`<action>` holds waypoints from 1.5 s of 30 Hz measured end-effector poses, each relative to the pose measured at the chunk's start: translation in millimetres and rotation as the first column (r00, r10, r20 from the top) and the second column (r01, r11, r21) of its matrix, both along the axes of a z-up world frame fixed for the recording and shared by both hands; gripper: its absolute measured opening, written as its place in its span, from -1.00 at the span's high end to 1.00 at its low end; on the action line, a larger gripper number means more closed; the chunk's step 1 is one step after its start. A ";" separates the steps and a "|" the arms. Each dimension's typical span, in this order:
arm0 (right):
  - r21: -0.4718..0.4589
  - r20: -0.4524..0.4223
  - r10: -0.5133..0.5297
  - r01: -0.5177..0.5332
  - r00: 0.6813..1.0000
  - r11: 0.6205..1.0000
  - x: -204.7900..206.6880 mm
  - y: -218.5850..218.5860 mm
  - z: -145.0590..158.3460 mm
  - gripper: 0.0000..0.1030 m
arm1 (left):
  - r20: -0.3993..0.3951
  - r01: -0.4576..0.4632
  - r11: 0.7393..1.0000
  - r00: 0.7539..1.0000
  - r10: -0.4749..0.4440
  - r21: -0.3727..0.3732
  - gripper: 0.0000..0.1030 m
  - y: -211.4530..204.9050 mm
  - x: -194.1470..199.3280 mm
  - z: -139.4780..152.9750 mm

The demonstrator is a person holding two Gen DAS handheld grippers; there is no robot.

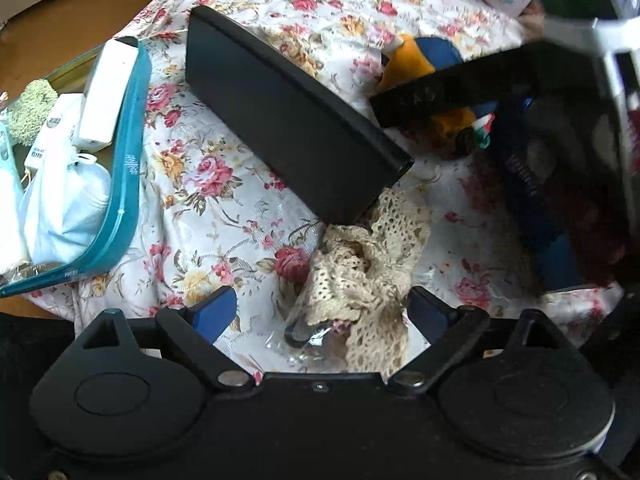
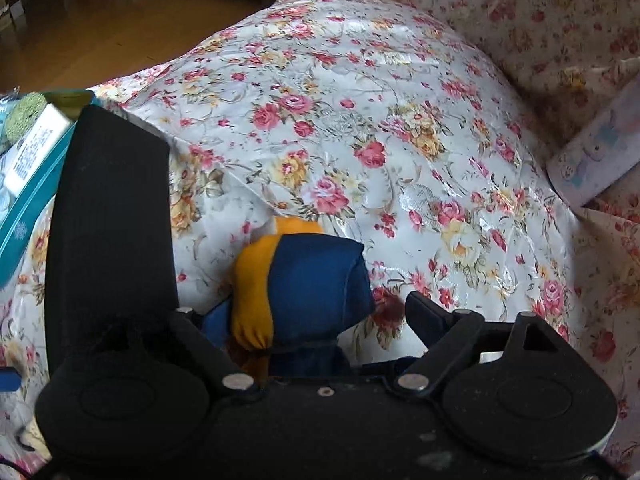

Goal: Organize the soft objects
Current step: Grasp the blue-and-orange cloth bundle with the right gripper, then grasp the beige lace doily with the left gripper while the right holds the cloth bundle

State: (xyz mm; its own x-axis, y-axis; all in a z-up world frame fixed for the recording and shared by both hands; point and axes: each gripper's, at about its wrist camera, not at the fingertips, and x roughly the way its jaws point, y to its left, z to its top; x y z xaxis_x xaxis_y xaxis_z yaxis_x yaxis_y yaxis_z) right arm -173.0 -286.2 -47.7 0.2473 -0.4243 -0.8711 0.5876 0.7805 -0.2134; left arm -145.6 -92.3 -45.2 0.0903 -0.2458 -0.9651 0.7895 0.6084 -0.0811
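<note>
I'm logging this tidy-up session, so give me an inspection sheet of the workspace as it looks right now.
Surface: floral bedspread, rumpled and glossy.
Job's things: cream lace cloth bunched between the left gripper's fingers; blue and orange soft toy between the right gripper's fingers.
Clutter: teal-rimmed clear pouch at the bed's left edge, holding white boxes and a green puff; pastel printed packet at right.
Grippers: left gripper open around the lace; right gripper open around the toy.
Cables: nothing seen.
Surroundings: wooden floor, pale furniture beyond it.
</note>
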 end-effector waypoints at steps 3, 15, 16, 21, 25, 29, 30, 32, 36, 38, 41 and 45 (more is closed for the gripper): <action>-0.016 -0.009 0.002 -0.002 1.000 1.000 1.6 1.5 -1.9 -0.85 | 0.000 0.016 1.000 1.000 -0.016 0.019 -0.88 -6.1 -1.7 -10.2; 0.046 -0.002 -0.048 0.048 0.999 0.998 2.6 -12.8 -9.7 -1.00 | 0.051 0.013 0.999 0.999 -0.015 0.036 -0.95 -26.1 -5.0 -19.1; 0.051 -0.004 -0.054 0.054 0.999 0.997 3.3 -13.4 -9.8 -1.00 | 0.056 0.005 0.999 0.998 -0.007 0.039 -0.95 -29.9 -5.3 -19.7; 0.089 -0.004 -0.065 0.066 0.998 0.994 6.3 -18.2 -11.6 -1.00 | 0.049 0.010 0.998 0.999 -0.014 0.069 -0.95 -38.8 -1.8 -20.3; 0.116 0.015 -0.054 0.052 0.998 0.992 6.4 -19.9 -11.0 -0.98 | 0.025 0.041 0.997 0.999 -0.043 0.067 -0.92 -43.9 4.5 -18.9; 0.134 0.049 0.012 -0.018 0.999 0.991 7.7 -12.8 -2.1 -0.25 | 0.014 0.038 0.998 0.999 -0.038 0.054 -0.63 -39.4 9.0 -12.9; 0.142 0.054 0.020 -0.028 0.998 0.990 7.6 -11.6 0.1 -0.02 | 0.008 0.035 0.998 0.999 -0.035 0.048 -0.51 -37.2 10.4 -10.1; 0.143 0.071 0.027 -0.037 0.997 0.989 6.2 -10.2 5.3 0.14 | -0.015 0.030 0.999 0.999 -0.030 0.034 -0.26 -35.0 12.9 -5.2; 0.131 0.145 -0.004 -0.015 0.989 0.991 -0.4 -13.3 19.9 0.19 | -0.040 0.027 1.000 0.999 -0.027 0.008 -0.14 -33.7 15.6 2.8; 0.121 0.199 -0.030 0.005 0.980 0.993 -6.1 -16.5 29.9 0.19 | -0.015 0.030 1.000 0.999 -0.030 0.006 -0.14 -31.4 14.1 7.8; 0.132 0.273 -0.082 0.047 0.959 0.990 -17.4 -25.6 43.0 0.19 | 0.012 0.034 0.999 0.999 -0.034 0.001 -0.14 -28.2 13.9 17.8; 0.144 0.320 -0.162 0.121 0.934 0.982 -31.7 -37.8 51.0 0.19 | 0.016 0.023 1.000 1.000 -0.023 -0.019 -0.14 -16.5 16.2 33.5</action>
State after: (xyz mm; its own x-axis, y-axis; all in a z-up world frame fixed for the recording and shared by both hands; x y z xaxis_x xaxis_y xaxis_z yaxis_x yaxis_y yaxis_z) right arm -204.7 -324.0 3.4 0.4736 -0.3735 -0.7976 0.7148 0.6921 0.1004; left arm -129.4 -108.8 -11.7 0.0997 -0.2664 -0.9587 0.8044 0.5886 -0.0799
